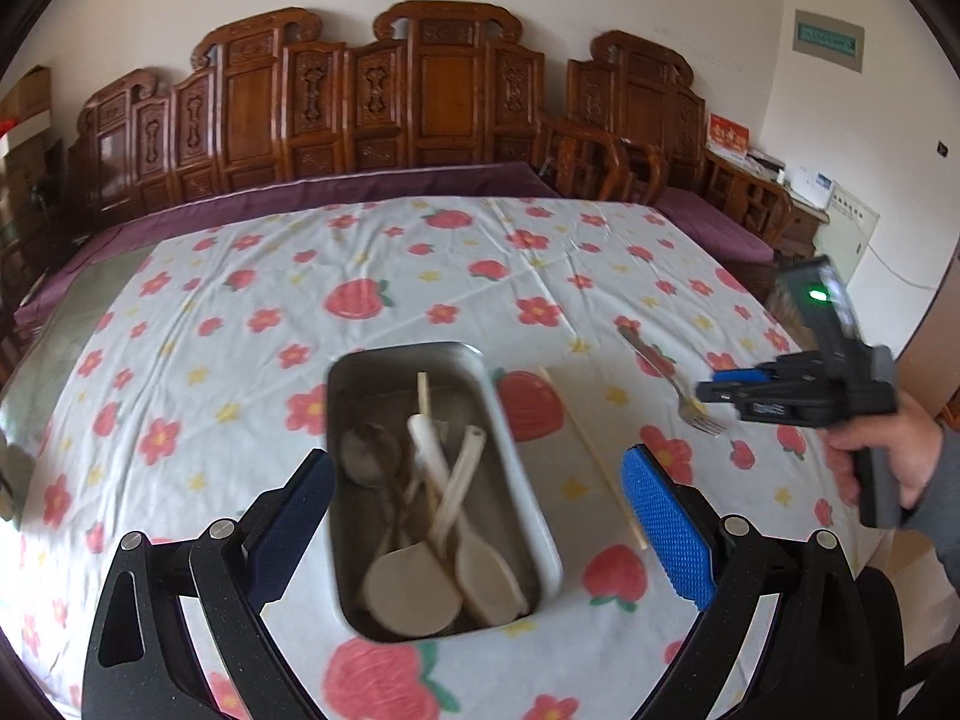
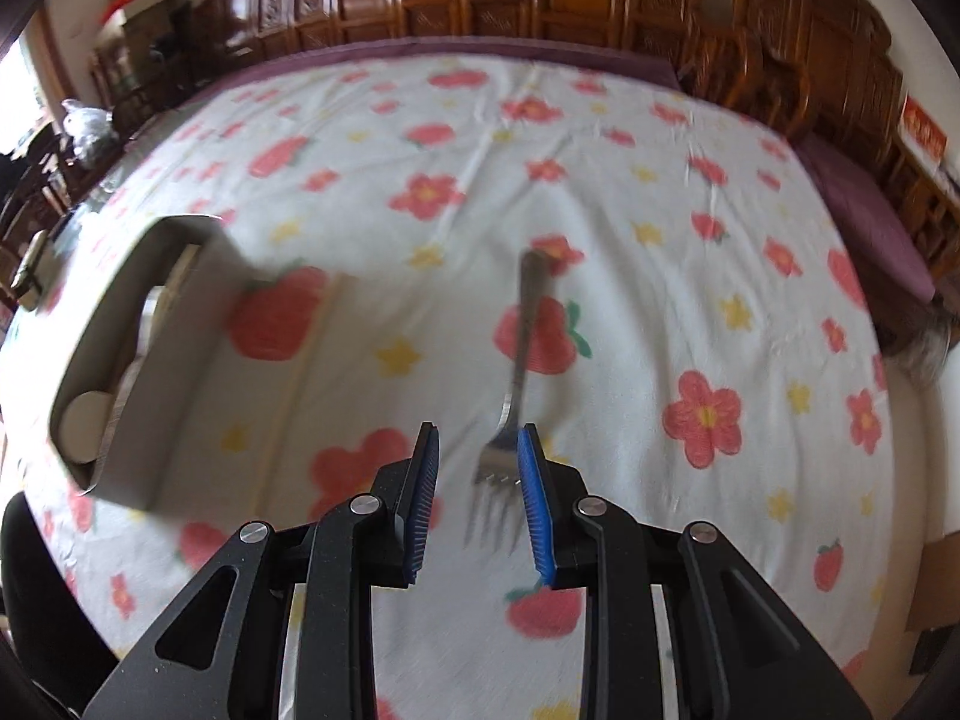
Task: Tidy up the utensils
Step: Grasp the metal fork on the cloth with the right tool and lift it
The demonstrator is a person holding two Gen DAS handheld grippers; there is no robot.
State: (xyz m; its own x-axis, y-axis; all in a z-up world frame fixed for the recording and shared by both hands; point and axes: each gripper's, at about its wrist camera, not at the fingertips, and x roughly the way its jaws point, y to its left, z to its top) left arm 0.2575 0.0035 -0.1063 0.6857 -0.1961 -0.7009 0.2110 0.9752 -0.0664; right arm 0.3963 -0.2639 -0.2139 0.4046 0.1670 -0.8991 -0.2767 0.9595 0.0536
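A metal tray point(image 1: 531, 498) sits on the flowered tablecloth. It holds two white spoons point(image 1: 486, 582), a metal spoon point(image 1: 371, 450) and a pale chopstick point(image 1: 423, 396). My left gripper point(image 1: 477, 468) hovers over the tray, open wide, with nothing between its pads. To the tray's right, a pale chopstick point(image 1: 594, 462) lies on the cloth, and beyond it a metal fork point(image 1: 660, 372). My right gripper point(image 1: 711, 387) is low over the fork's tines. In the right wrist view, the right gripper point(image 2: 479, 433) is open, the fork point(image 2: 525, 330) tines lying between its pads, ungripped.
A flowered tablecloth point(image 1: 420, 276) covers the table. Carved wooden chairs and panels point(image 1: 444, 90) stand behind it, with a purple cushioned bench point(image 1: 714, 222) at the right. A person's hand point(image 1: 882, 456) holds the right gripper. From the right wrist, the tray point(image 2: 168, 372) appears at the left.
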